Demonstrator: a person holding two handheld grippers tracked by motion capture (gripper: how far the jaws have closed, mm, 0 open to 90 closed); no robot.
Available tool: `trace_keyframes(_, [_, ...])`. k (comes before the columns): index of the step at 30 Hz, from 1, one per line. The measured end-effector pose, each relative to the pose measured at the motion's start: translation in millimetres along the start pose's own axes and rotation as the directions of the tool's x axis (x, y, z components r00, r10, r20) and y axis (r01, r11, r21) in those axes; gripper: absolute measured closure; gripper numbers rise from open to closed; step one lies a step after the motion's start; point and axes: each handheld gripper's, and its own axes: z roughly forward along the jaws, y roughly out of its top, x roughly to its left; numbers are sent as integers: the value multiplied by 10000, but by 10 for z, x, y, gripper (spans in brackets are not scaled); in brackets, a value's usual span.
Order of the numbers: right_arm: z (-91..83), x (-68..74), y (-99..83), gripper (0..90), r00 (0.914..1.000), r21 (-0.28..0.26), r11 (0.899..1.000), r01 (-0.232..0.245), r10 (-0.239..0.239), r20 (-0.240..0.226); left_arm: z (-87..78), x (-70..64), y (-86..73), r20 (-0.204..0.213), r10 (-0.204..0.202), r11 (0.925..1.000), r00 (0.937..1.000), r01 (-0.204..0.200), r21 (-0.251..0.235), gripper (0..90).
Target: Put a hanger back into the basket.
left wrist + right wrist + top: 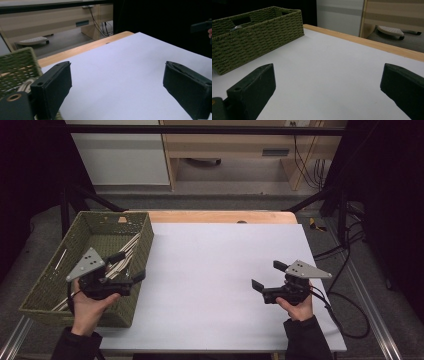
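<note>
A green woven basket [50, 280] [254, 32] stands on the table's left side, with several pale wooden sticks [125, 251] lying inside. My left gripper [129, 266] [117, 90] hovers open over the basket's right wall, jaws wide apart and empty, facing the white tabletop [220, 280]. A corner of the basket [15, 67] sits beside its left jaw. My right gripper [269, 275] [327, 92] is held low above the right part of the white surface, open with nothing between its jaws, and it points toward the basket.
A wooden strip [215, 216] edges the table's far side. Beyond it are light cabinets [225, 145] and a white panel [120, 155]. Black cables [345, 295] trail off the right edge. Black frame bars [95, 197] stand at both far corners.
</note>
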Motion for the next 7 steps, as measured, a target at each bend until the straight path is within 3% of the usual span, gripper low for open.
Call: trace_keyframes(7, [-25, -11, 4, 6, 10000, -63, 10000, 69, -69, 2, 114, -69, -176, 102, -70, 9997, 9999, 67, 227, 101])
